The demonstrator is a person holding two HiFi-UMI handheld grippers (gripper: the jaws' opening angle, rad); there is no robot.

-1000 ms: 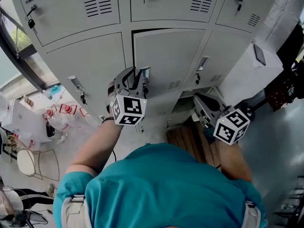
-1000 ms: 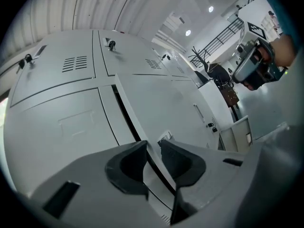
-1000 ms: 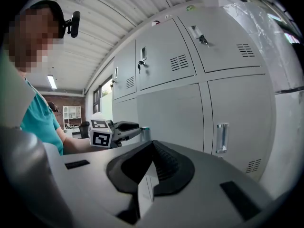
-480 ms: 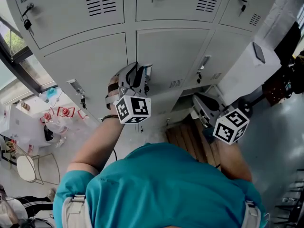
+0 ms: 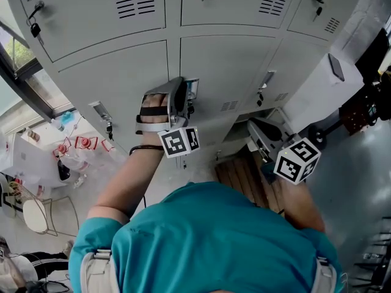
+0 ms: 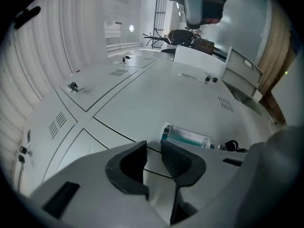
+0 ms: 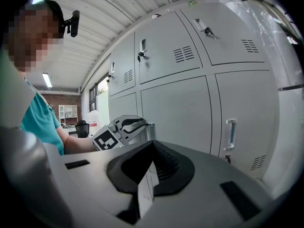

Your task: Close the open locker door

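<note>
Locker door (image 5: 226, 72) looks flush — nearly done. My left gripper (image 6: 153, 152) parted, empty, by handle (image 6: 187, 137); right gripper (image 7: 153, 148) closed. Next — confirming push.

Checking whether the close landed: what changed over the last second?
The middle locker door went from slightly ajar, a dark gap along its top and left edges, to flush. The left gripper rolled beside the door's handle, its marker cube swinging right; jaws open, nothing held. The right gripper stayed low at the right, shut.
</note>
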